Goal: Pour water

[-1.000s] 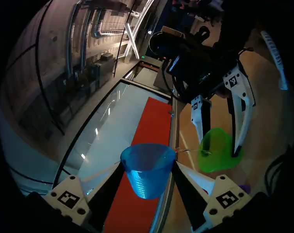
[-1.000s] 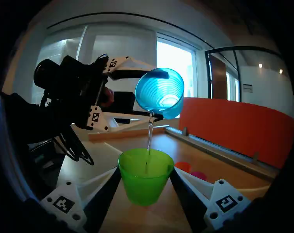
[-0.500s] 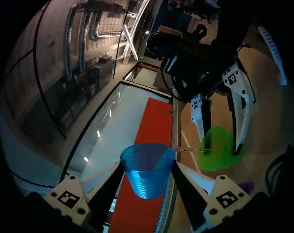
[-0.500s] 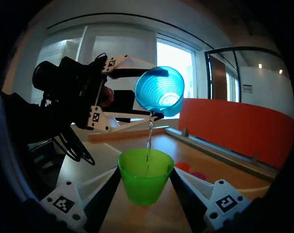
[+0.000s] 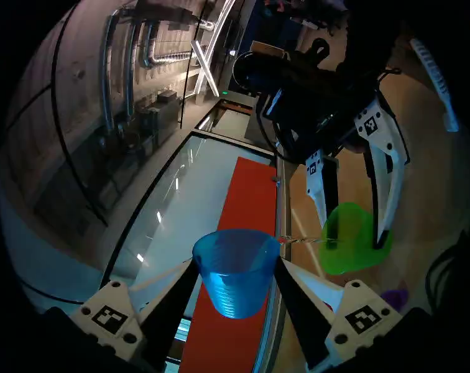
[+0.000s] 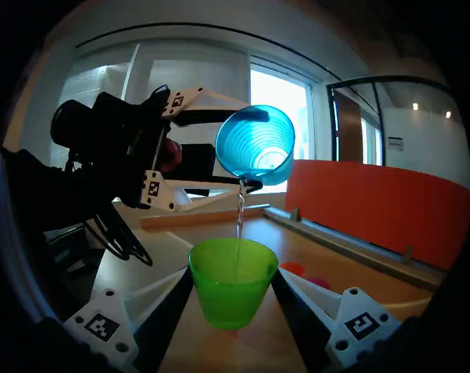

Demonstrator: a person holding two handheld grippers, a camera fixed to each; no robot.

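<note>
The wooden table top (image 6: 334, 261) runs off behind the grippers in the right gripper view, and its near part is covered by the cup and fingers in front. The orange-red partition panel (image 6: 384, 205) stands along the table's far edge, with its right end cut off by the view's rim.

The left gripper (image 6: 260, 149) is seen from the side here. Its body is dark against the bright windows, and the hand holding it is too shadowed to make out. Both of its fingers press on a translucent blue plastic cup (image 6: 255, 146), which is held raised and tipped, mouth towards the camera and lip lowest.

The right gripper (image 6: 234, 276) has both fingers closed on the sides of a translucent green plastic cup (image 6: 233, 292). This cup is upright and sits directly below the blue one. Its base is hidden between the fingers, so I cannot tell whether it touches the table.

A thin stream of water (image 6: 239, 211) falls from the blue cup's lip into the green cup's mouth. There is water in the green cup, but its level is hard to read through the tinted wall.

Just behind the green cup, a small orange cup (image 6: 292, 266) and a small pink cup (image 6: 316, 281) sit on the table, partly hidden by the right finger.
</note>
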